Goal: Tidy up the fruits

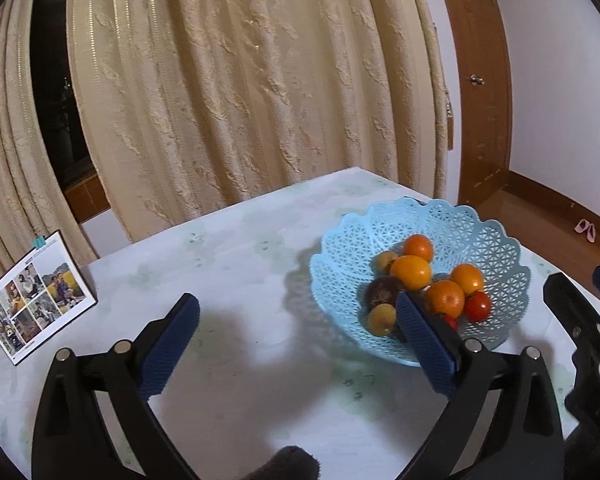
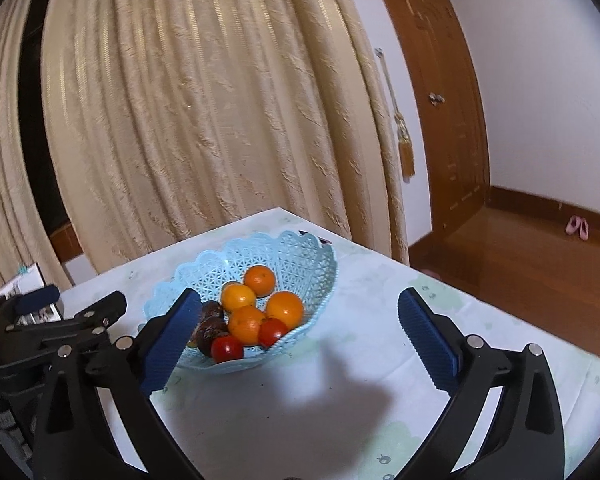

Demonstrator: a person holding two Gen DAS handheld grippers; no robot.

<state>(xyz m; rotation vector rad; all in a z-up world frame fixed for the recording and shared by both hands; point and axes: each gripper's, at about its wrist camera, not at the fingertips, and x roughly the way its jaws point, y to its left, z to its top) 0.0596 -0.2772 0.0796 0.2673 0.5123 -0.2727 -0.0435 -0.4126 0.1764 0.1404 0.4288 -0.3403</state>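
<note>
A light blue lattice basket (image 1: pixel 496 248) stands on the white table and holds several oranges (image 1: pixel 410 271), a red tomato (image 1: pixel 477 306), a dark purple fruit (image 1: pixel 382 290) and small tan fruits (image 1: pixel 381 319). My left gripper (image 1: pixel 300 312) is open and empty above the table, left of the basket; its right pad overlaps the basket's near rim. In the right wrist view the basket (image 2: pixel 300 256) with oranges (image 2: pixel 285 307) and tomatoes (image 2: pixel 227 349) sits ahead to the left. My right gripper (image 2: pixel 300 320) is open and empty, to the right of the basket.
A photo calendar (image 1: pixel 36 296) stands at the table's left edge. Beige curtains (image 1: pixel 240 80) hang behind the table. A wooden door (image 2: pixel 440 100) and wooden floor (image 2: pixel 520 264) lie to the right. The right gripper's body (image 1: pixel 580 340) shows at the left view's right edge.
</note>
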